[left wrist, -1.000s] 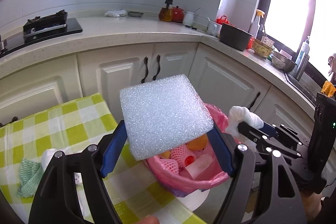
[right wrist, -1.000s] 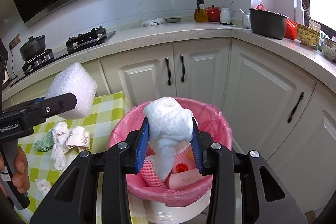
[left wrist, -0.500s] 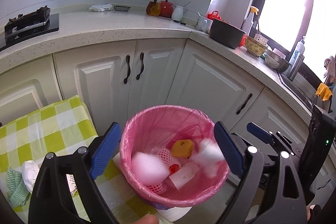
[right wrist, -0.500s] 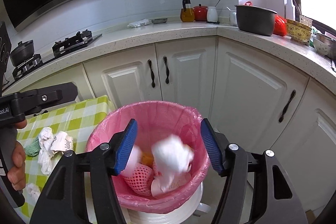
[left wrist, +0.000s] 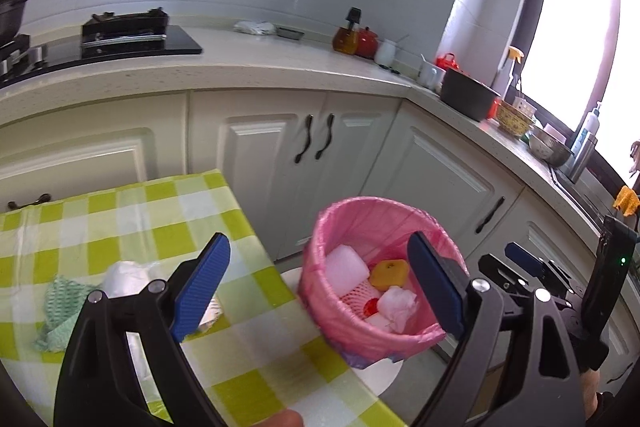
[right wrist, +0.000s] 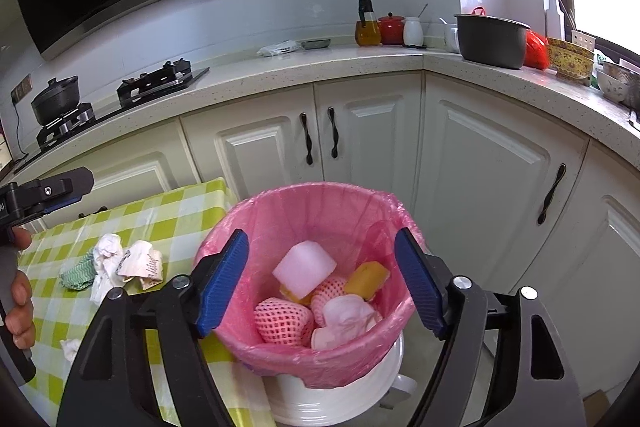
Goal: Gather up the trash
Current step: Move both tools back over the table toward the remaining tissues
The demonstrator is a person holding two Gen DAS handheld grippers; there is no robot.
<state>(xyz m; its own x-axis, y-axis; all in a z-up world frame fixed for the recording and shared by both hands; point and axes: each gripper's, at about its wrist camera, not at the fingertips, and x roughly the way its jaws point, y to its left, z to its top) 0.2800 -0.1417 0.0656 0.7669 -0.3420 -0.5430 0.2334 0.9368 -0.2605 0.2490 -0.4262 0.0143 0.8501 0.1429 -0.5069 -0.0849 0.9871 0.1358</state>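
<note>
Trash lay in pink-lined bin: foam block, wad, fruit nets. Right gripper hung above it, jaws opening, nothing between. Left gripper wide, empty, angled toward checked table, where crumpled paper awaited pickup. Beyond: white cabinets, counter, stove.
</note>
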